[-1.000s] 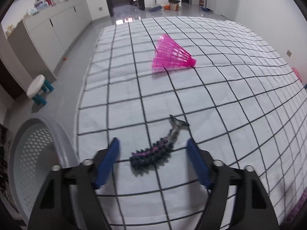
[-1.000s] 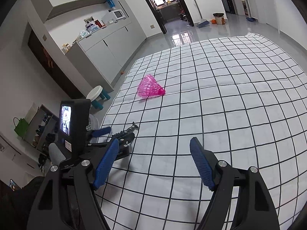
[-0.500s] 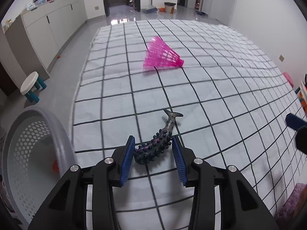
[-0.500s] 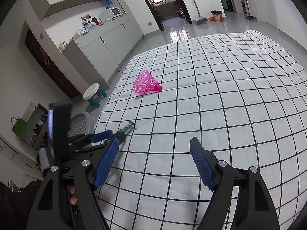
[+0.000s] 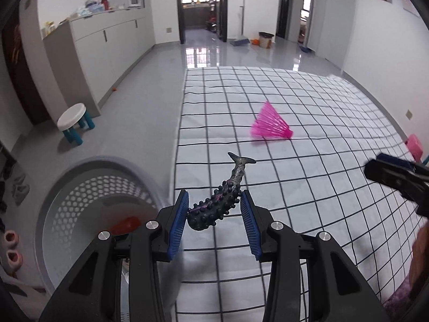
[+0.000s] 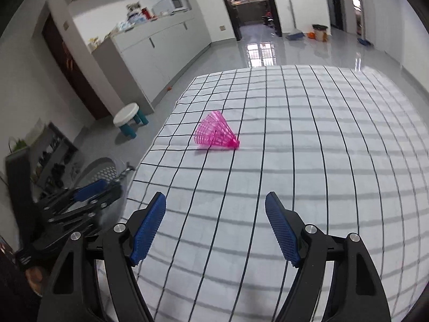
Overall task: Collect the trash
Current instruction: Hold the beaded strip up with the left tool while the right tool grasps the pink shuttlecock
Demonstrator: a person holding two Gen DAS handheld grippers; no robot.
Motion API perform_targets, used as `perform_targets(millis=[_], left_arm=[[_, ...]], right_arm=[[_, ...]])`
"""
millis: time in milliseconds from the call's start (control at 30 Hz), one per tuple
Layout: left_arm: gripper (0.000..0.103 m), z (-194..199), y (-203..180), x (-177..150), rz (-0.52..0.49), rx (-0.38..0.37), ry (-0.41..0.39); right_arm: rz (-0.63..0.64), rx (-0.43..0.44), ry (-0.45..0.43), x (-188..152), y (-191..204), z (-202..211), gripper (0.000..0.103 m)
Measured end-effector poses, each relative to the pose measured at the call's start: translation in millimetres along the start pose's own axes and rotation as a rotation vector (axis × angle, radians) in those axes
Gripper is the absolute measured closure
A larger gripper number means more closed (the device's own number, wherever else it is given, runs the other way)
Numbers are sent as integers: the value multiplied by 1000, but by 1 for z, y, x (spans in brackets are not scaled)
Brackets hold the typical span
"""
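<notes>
Blue ribbed pads of the left tool (image 5: pixel 214 214) are clamped narrow on one dark, knobbly toy fish (image 5: pixel 218 204), which hangs clear of the checked sheet (image 5: pixel 308 187) with its tail fin pointing toward 12 o'clock. At 9 o'clock from this tool, just beside it and lower, stands one grey perforated basket (image 5: pixel 88 187); something orange (image 5: pixel 124 225) lies on its bottom, too blurred to name. One pink shuttlecock (image 5: pixel 270 124) lies on its side on the sheet toward 1 o'clock, well apart from the fish, cork end at 3 o'clock. At 3 o'clock the tip of the other tool shows at the frame edge.

In the right wrist view, the right tool (image 6: pixel 215 228) stands wide with nothing between its pads, over bare sheet. The same shuttlecock (image 6: pixel 215 134) lies at 12 o'clock from it, well apart. The left tool (image 6: pixel 91 196) appears blurred at 9 o'clock, by the basket (image 6: pixel 103 170). One small white stool with teal legs (image 6: pixel 130 118) stands on the grey floor toward 10 o'clock, beside the white cabinets (image 6: pixel 150 53).
</notes>
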State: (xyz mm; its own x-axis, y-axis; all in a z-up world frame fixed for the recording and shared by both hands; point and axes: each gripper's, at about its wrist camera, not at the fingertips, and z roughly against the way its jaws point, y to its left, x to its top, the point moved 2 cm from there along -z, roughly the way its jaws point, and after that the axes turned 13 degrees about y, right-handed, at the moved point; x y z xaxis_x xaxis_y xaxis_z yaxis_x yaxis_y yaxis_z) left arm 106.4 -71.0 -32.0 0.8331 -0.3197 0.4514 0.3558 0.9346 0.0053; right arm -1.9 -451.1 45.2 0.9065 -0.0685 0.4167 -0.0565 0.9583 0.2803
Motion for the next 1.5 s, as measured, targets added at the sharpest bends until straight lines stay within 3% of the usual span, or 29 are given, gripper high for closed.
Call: perform_targets(millis=[233,467,800,1067,1133,1167,1233,1367,1500], left_arm=[[64,3,7,-3,17,12,-26],[64,6,9,-4,21,-5,-39],[64,1,18,-3,44,-25,-23],[64,-1,17,-3,47,-23,-15],[64,-1,16,-4,46,-21,-14],[64,-2,16,-4,46,-20,-12],[64,-3,17,-4,48,-18,-8],[64,-2,17,-4,52,-15,-7],[64,1,19,-2,59,-12,-13]], right_arm=[[137,-80,37,42,12,-24,30],[303,-101,110,87,19,-64,30],[397,-145,181,104,14,-121,30],[424,-170,185,112,13,-148,30],[429,-174,181,112,14,-152,35],[434,-172,184,112,15,-155,45],[432,-159,182,112,17,-156,54],[419,-148,176,108,21,-153,61],[374,-122,165,101,25,-139,62]])
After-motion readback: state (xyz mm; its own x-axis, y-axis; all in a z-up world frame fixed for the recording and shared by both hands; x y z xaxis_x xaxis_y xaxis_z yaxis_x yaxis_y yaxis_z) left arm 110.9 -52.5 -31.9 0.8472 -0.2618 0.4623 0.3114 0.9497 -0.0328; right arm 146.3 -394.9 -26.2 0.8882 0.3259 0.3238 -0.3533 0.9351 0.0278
